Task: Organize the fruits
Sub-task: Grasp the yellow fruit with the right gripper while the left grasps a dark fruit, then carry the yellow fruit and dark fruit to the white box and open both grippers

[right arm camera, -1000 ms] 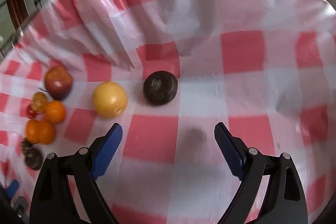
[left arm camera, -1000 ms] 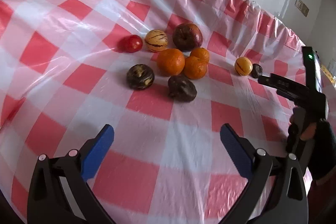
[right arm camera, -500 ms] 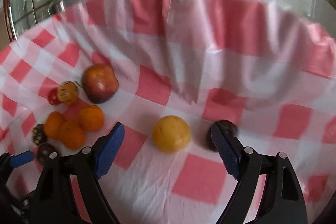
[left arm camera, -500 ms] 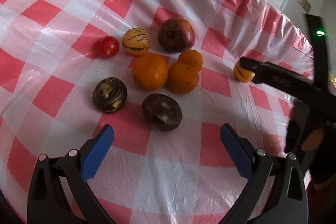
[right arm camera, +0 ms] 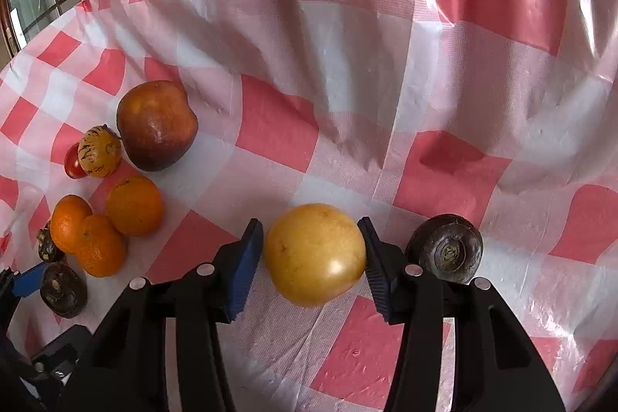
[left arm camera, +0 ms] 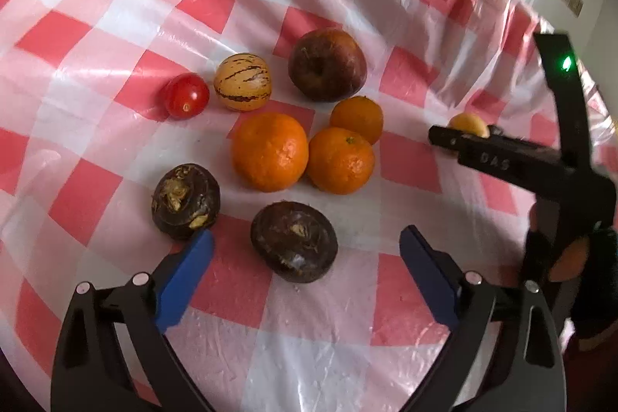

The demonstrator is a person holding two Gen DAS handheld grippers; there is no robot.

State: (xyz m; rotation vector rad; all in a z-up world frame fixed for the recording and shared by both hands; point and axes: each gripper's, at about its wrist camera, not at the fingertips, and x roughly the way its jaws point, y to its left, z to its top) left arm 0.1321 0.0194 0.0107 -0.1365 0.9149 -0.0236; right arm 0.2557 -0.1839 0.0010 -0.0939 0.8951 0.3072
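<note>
With jaws just closing around yellow fruit [right arm camera: 313, 253] (pads touching), right gripper [right arm camera: 311, 257] clamped; left gripper [left arm camera: 305, 269] spread over dark water chestnut [left arm camera: 293, 241]

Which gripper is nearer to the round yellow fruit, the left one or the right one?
Right. The right gripper has its jaws on both sides of the yellow fruit, closing on it. The left gripper is far away, over a dark brown fruit.
</note>
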